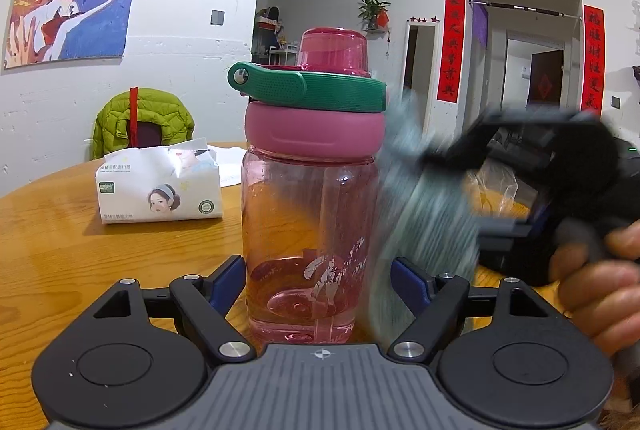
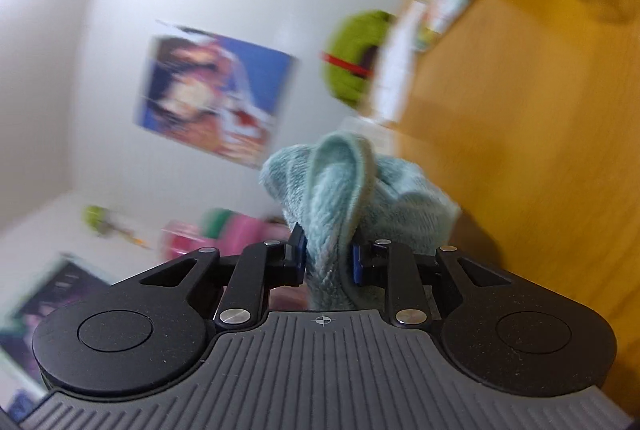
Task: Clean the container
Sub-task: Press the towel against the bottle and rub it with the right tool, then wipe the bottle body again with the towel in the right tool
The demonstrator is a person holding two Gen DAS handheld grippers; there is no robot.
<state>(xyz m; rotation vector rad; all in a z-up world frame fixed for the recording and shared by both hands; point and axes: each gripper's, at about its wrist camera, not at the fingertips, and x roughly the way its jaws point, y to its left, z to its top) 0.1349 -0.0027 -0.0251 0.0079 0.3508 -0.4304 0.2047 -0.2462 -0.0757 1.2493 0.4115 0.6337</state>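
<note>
Bracing the pink bottle (image 1: 310,197) upright on the table (image 1: 60,250), the left gripper (image 1: 318,284) clamps its base; beside the bottle, the right gripper (image 2: 328,256) pinches a teal cloth (image 2: 344,189). Hard wiping could topple the bottle.

My pink see-through water bottle (image 1: 310,189) stands upright near the table's (image 1: 80,250) front edge, green lid closed; my fuzzy blue-green cloth (image 2: 344,197) touches its side.

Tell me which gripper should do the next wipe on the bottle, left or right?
Right. The right gripper is shut on the teal cloth, which sits blurred against the pink bottle on its right side. The left gripper straddles the bottle's base, steadying it, so it's best left there.
</note>
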